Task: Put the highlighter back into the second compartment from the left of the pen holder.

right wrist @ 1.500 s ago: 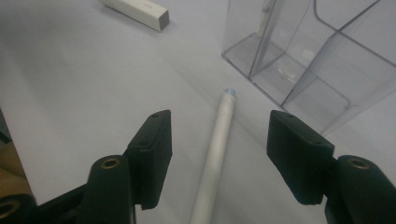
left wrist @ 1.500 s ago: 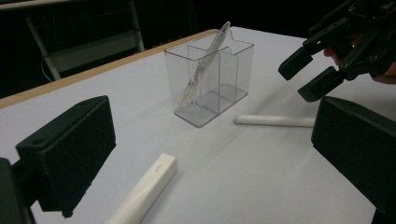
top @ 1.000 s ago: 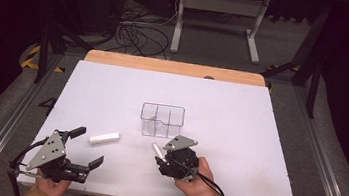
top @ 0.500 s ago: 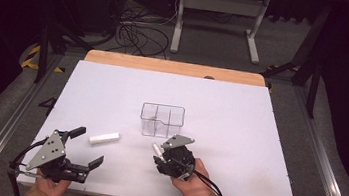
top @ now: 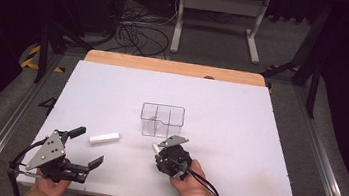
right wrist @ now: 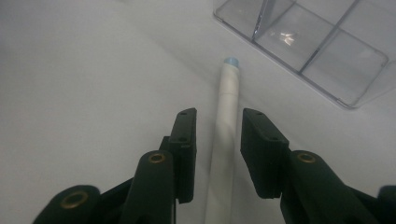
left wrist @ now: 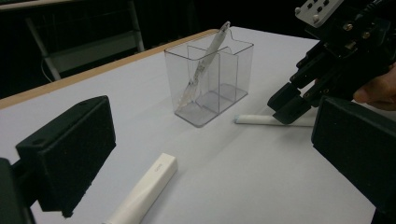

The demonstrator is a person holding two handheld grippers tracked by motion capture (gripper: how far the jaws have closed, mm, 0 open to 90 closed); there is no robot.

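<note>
A white pen (right wrist: 226, 126) with a pale blue tip lies flat on the white table (top: 238, 136). My right gripper (right wrist: 217, 116) is open, one jaw on each side of the pen's barrel, with a thin gap still showing on the left. From above, the right gripper (top: 159, 154) sits just in front of a clear divided organizer (top: 161, 120). A clear plastic utensil (left wrist: 205, 65) leans inside the organizer (left wrist: 210, 84). My left gripper (top: 87, 146) rests open at the near left, with a short white bar (top: 104, 138) lying just beyond its jaws.
The white bar (left wrist: 144, 191) lies loose on the table between the left gripper's wide-spread jaws. A wooden strip (top: 173, 67) edges the table's far side. Cables and a metal stand are on the floor beyond it.
</note>
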